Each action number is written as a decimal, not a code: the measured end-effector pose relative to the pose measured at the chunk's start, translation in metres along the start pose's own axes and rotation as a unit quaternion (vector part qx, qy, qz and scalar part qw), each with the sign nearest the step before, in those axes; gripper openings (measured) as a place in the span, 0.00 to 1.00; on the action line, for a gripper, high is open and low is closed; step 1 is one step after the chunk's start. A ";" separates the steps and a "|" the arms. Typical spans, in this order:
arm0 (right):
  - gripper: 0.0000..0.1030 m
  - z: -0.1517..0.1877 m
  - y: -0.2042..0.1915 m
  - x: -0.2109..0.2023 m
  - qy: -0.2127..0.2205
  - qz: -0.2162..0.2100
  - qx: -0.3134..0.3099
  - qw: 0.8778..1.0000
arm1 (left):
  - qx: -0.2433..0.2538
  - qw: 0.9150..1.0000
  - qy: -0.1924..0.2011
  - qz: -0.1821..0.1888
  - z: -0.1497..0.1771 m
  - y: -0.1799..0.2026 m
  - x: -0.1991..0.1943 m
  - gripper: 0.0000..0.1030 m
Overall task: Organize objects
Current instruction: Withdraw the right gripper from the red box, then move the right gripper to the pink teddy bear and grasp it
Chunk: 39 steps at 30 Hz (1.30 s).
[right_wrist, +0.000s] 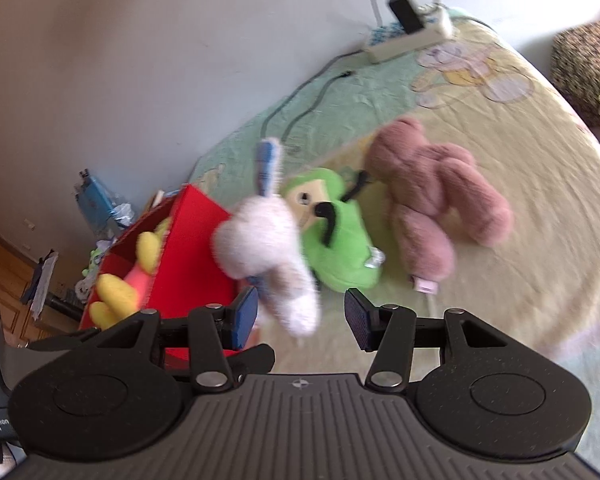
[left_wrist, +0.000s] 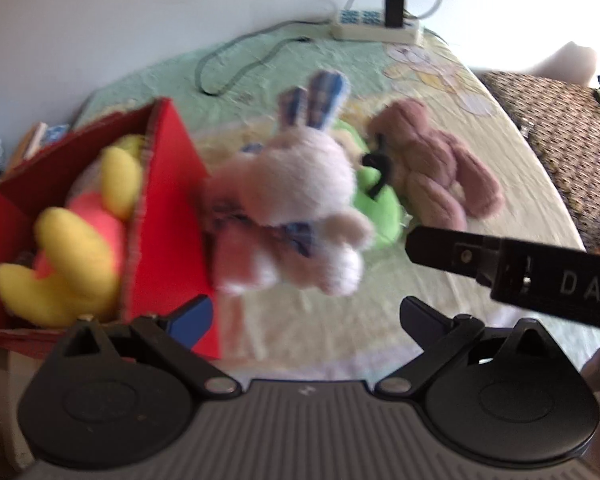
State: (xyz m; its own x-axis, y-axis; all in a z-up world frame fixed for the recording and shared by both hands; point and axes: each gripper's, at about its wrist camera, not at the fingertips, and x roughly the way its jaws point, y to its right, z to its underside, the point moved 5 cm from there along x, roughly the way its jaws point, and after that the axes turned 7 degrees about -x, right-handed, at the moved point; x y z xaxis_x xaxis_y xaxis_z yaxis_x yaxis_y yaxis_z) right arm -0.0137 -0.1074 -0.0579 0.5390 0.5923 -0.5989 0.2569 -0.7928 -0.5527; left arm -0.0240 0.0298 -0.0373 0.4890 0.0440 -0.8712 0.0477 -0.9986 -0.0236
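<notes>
**Both jaws spread wide, white rabbit between box and green toy**

Your jaws stand wide apart on both tools, and neither pair grips anything. Your left gripper (left_wrist: pixel 306 316) sits at the bottom of its frame, and its left fingertip (left_wrist: pixel 192 318) overlaps the red box (left_wrist: pixel 172 208) wall. Your right gripper (right_wrist: pixel 300 318) has its pads on either side of the white rabbit's (right_wrist: pixel 266 254) lower end; the blur hides whether they touch it. That rabbit (left_wrist: pixel 296 204) fills the centre of both views, motion-smeared, with blue plaid ears pointing up. Left of it, the red box holds a pink and yellow plush (left_wrist: pixel 80 232). Behind the rabbit lies a green plush (right_wrist: pixel 336 240) with black antennae, and right of that, a mauve bear (right_wrist: pixel 432 200) sprawls on the pale quilted bed cover (right_wrist: pixel 520 280). At upper right, a power strip (left_wrist: pixel 376 26) rests against the wall.
</notes>
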 end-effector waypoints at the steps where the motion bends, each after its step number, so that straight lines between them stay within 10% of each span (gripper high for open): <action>1: 0.51 0.000 0.006 0.000 -0.001 0.004 0.006 1.000 | 0.002 1.000 -0.002 0.014 0.001 0.004 0.003 0.97; 16: 0.51 -0.029 0.086 -0.005 0.057 0.073 0.067 0.993 | 0.076 0.985 -0.015 0.156 0.010 0.077 0.059 0.92; 29: 0.51 -0.049 0.108 0.045 0.029 0.097 0.015 0.995 | 0.103 0.978 -0.018 0.178 -0.003 0.094 0.085 0.84; 39: 0.32 -0.042 0.110 0.039 0.025 0.071 0.032 0.997 | 0.106 0.974 -0.016 0.202 -0.003 0.088 0.079 0.84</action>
State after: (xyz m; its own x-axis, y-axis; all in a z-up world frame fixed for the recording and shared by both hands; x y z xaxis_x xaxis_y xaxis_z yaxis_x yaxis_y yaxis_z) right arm 0.0696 -0.1774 -0.1177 0.6054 0.4659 -0.6453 0.1243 -0.8562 -0.5015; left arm 0.0212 -0.0549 -0.1065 0.4028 -0.3505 -0.8455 -0.3259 -0.9181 0.2254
